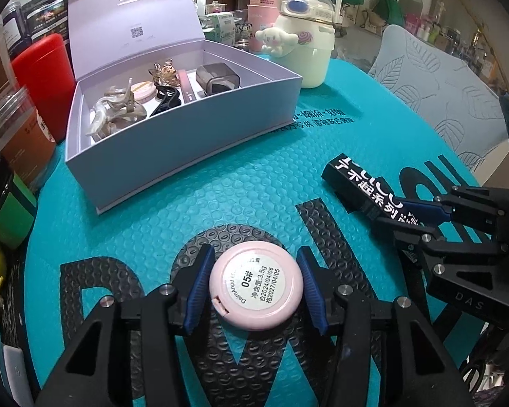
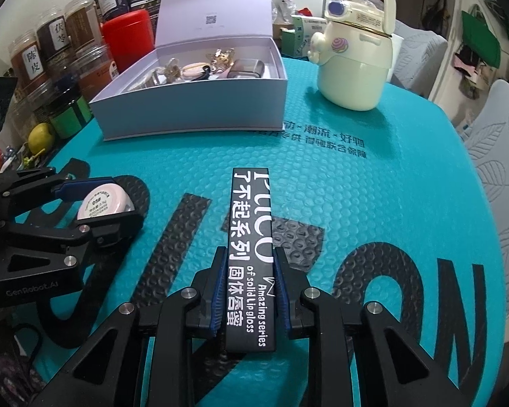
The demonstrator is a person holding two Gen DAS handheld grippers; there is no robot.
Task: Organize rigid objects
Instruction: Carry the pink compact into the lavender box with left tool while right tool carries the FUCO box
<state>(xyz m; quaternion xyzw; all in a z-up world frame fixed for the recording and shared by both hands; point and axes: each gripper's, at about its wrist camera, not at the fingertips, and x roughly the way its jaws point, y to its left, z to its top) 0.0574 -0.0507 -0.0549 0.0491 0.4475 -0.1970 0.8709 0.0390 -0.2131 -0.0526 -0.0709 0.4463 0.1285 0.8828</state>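
Observation:
My left gripper (image 1: 254,271) is shut on a round pink compact (image 1: 256,286), label side up, just above the teal bubble mat (image 1: 220,176). My right gripper (image 2: 251,271) is shut on a long black lip gloss box (image 2: 251,230) with white lettering. Each gripper shows in the other view: the right one (image 1: 403,212) with the black box (image 1: 359,183), the left one (image 2: 95,200) with the compact (image 2: 103,205). An open lavender box (image 1: 186,142) stands ahead, lid up, holding hair clips (image 1: 115,115), a black comb and a grey case (image 1: 217,79); it also shows in the right wrist view (image 2: 193,108).
A cream cartoon water bottle (image 1: 305,40) (image 2: 353,54) stands right of the lavender box. A red canister (image 1: 44,78) (image 2: 129,40) and several jars (image 2: 51,51) line the left side. A lemon (image 2: 40,137) lies at the left. A leaf-patterned chair (image 1: 441,95) is at the right.

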